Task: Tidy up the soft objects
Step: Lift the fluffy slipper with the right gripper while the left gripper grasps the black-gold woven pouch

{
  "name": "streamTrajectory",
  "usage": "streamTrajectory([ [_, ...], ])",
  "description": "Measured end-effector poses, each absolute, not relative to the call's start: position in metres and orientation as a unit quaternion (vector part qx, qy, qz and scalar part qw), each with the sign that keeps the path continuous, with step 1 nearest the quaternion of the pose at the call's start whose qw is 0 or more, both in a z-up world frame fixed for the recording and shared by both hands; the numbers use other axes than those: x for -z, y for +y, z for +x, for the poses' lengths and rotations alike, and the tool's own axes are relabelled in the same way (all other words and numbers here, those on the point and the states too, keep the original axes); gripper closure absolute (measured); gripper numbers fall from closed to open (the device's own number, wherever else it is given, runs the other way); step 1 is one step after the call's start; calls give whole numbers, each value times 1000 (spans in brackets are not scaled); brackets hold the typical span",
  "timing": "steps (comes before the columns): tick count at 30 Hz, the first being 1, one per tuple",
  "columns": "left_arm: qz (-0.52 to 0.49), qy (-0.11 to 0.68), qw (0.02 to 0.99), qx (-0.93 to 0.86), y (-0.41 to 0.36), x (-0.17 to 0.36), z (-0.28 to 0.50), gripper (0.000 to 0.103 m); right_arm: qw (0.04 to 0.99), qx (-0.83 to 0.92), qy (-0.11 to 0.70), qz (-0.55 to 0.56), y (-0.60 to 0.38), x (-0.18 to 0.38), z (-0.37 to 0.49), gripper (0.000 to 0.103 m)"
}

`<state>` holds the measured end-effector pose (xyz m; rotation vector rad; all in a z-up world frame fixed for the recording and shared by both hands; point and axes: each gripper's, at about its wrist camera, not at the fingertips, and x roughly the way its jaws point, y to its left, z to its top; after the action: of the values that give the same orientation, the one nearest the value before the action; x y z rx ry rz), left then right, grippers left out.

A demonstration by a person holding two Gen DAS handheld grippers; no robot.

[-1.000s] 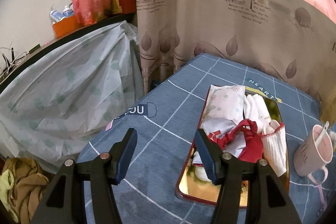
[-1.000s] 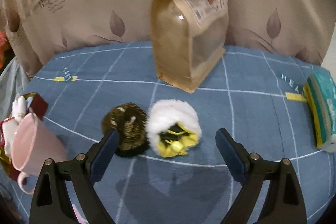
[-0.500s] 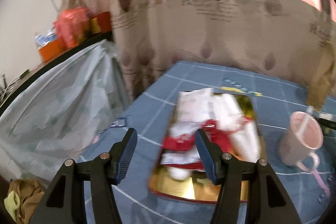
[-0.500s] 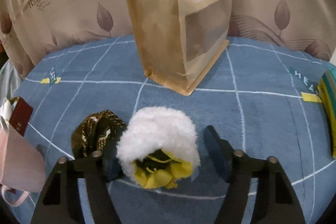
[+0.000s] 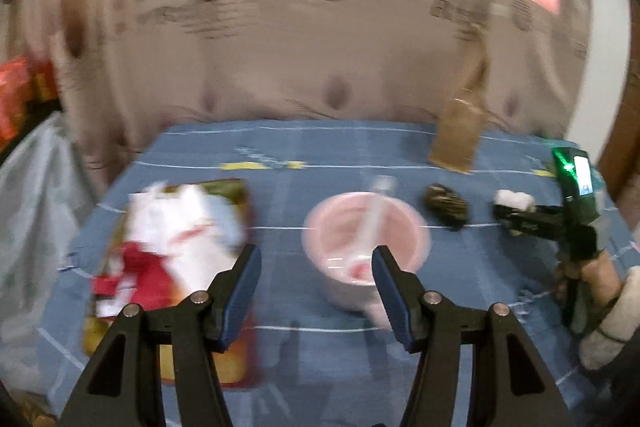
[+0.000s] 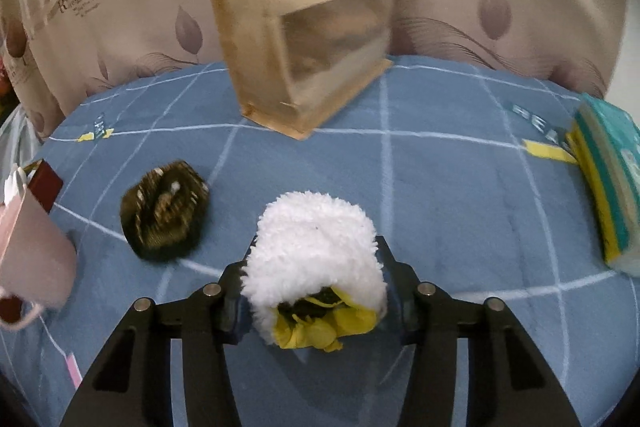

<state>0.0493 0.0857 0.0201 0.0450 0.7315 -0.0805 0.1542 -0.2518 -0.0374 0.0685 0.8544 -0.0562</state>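
A white fluffy sock with a yellow lining lies on the blue cloth between the fingers of my right gripper, which is shut on it. A dark brown-and-gold rolled sock lies to its left. In the blurred left wrist view, my left gripper is open and empty above the cloth. A gold tray with white and red soft things is at the left. The right gripper shows at the far right, with the dark sock beside it.
A pink mug with a spoon stands in front of the left gripper; it also shows at the left edge of the right wrist view. A tall brown paper bag stands behind the socks. A tissue pack lies at the right. Curtains hang behind.
My right gripper has moved forward and closed around the white fluffy sock. My left gripper has swung to the right, from the tray toward the pink mug, and stays open.
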Motion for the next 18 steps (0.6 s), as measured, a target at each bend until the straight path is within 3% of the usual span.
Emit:
streamTrajectory([
  [18,18,433,888,152,-65,7,148,44,908,52,409,76,-316,37,102,55],
])
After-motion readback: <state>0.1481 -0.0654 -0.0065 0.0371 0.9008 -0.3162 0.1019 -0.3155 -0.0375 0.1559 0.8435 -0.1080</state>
